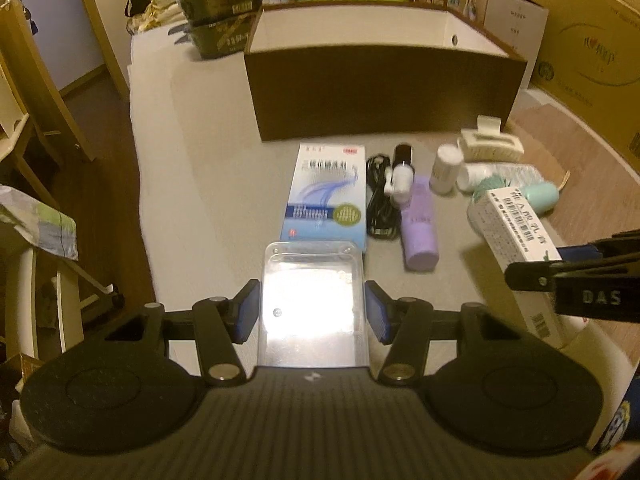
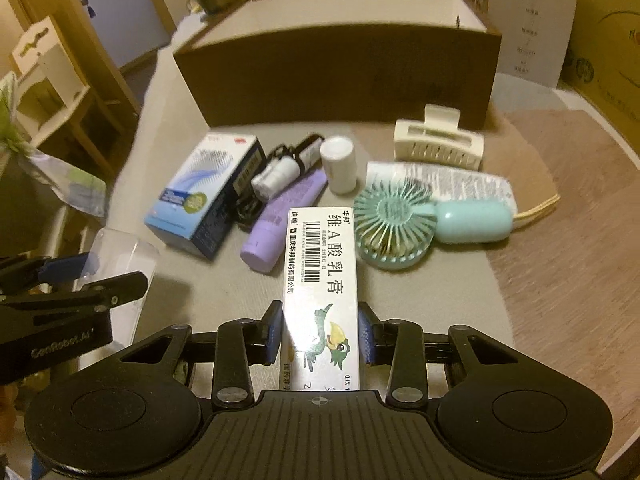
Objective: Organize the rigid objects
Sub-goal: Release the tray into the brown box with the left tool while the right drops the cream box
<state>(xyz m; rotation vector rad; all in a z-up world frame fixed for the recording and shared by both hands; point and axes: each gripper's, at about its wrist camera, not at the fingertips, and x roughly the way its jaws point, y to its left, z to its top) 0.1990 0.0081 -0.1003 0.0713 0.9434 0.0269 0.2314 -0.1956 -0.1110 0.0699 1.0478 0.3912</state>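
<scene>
Left wrist: left gripper [image 1: 312, 312] grasps clear case [image 1: 312, 304] (glare hides contents) | right gripper [image 2: 320, 332] clamps ointment box [image 2: 320, 280]

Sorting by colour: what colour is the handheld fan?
Mint green handheld fan, clearest in the right wrist view.

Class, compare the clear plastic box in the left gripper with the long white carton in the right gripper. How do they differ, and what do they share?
The clear plastic box is see-through and unprinted; the long white carton is opaque, with a barcode, writing and a green bird. The box is wide and squat; the carton is long and narrow. Shared: each is clamped between blue pads, the box in the left gripper, the carton in the right gripper.
</scene>
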